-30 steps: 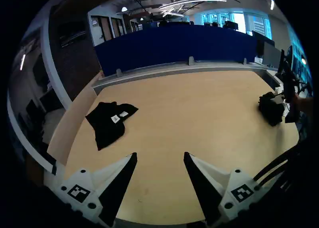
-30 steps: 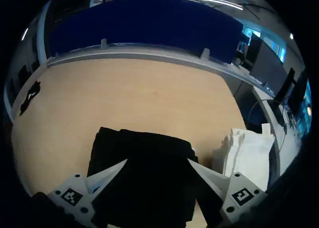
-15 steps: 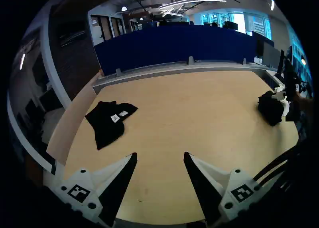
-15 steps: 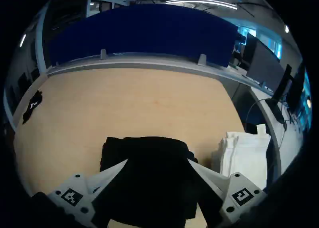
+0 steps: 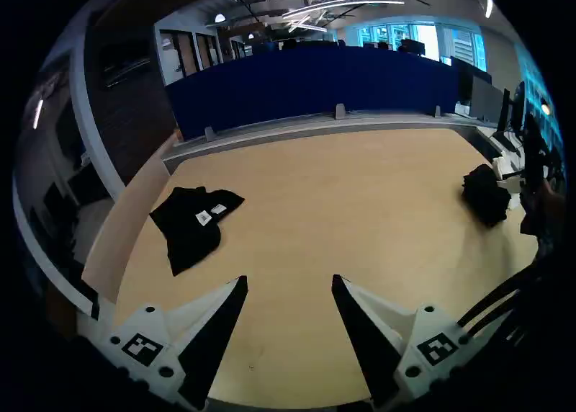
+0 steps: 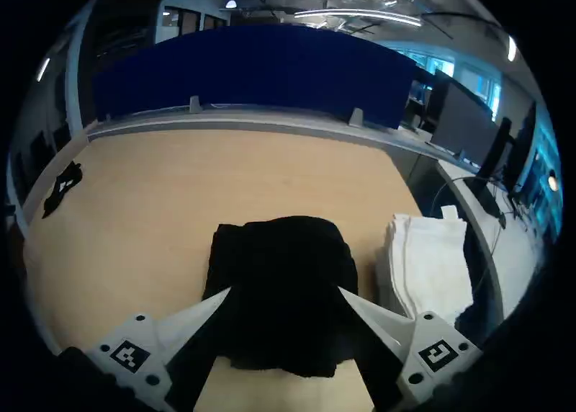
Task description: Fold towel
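My right gripper (image 6: 284, 291) stands wide apart, the folded black towel (image 6: 288, 257) between its fingers beside a white stack (image 6: 425, 268), and my left gripper (image 5: 288, 279) is likewise apart over the worktop (image 5: 345, 189), the crumpled black towel (image 5: 189, 221) farther off.

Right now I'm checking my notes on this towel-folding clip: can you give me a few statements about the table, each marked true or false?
1. The left tool is open, with nothing between its fingers. True.
2. The white towel stack lies on top of the black towel. False: it lies beside it, on the table.
3. The black cloth near the table's edge in the left gripper view is neatly folded. False: it lies rumpled and spread out.
4. The right tool is open over the black towel. True.
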